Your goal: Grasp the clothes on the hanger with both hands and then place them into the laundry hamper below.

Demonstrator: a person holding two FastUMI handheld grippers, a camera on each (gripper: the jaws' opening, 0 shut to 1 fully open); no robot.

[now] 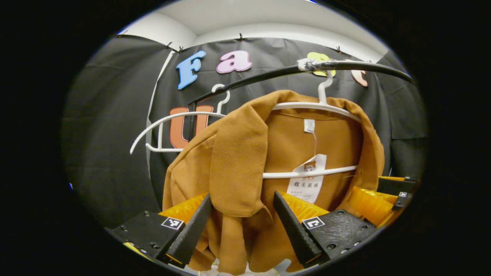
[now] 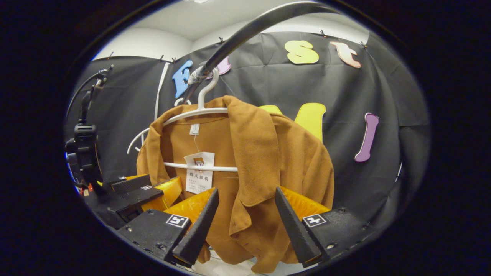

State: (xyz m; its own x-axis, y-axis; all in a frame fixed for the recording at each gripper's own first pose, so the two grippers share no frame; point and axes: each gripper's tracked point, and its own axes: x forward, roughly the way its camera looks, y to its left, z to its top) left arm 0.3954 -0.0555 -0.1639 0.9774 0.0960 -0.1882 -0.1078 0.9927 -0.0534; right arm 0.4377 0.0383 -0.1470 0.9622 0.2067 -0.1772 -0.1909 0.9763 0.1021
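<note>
Pre-grasp: left gripper and right gripper jaws spread around jacket lapels on hanger. You'd close both next, then lift off.

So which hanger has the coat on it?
Find the dark rail curving across the top. Two white hangers hook onto it. The right hanger holds the brown coat with a paper tag; the left hanger beside it is bare.

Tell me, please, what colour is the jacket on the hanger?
The jacket is plain brown, best seen in the right gripper view.
</note>
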